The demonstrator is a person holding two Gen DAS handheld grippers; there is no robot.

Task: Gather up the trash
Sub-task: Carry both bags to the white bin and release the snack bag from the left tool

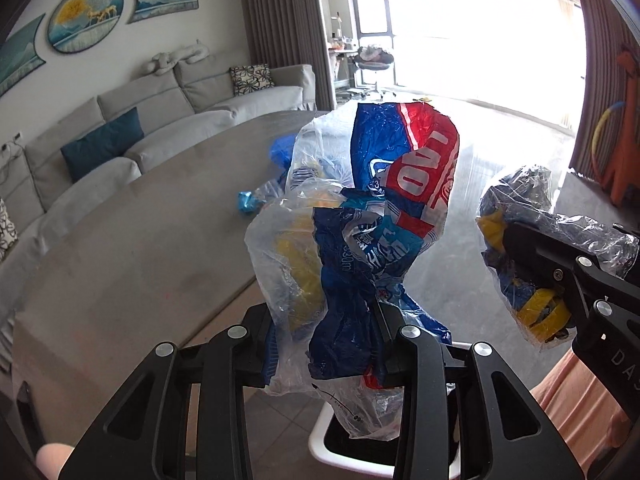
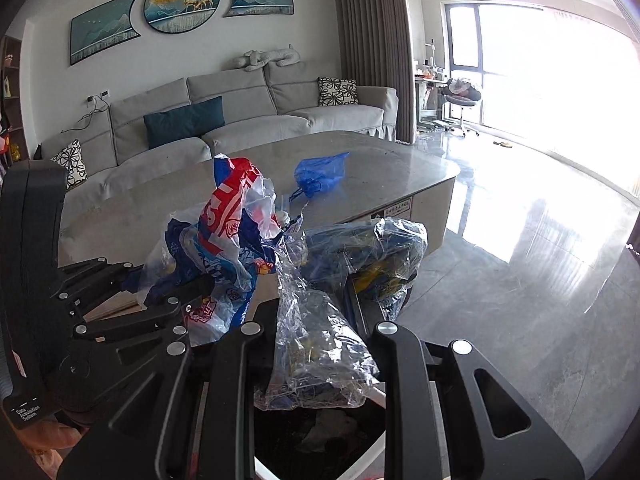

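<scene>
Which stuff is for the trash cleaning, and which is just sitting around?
For the job:
- red-and-blue crumpled plastic wrapper, in left gripper
- clear crinkled plastic wrap, in right gripper
- white-rimmed bin
- blue plastic bag

Just around:
- grey sofa
- teal cushion

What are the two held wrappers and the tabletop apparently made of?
Red-and-blue wrapper: thin printed plastic film, crinkled, glossy. Clear wrapper: transparent plastic film, creased, with glints. Tabletop: probably polished stone or a stone-look slab, grey, mottled, with a soft sheen.

Both wrist cameras look forward along their fingers, close over the white bin (image 1: 320, 436). They share the table (image 2: 380, 168) at 12 o'clock and sofa (image 1: 160, 120) at 10.
</scene>
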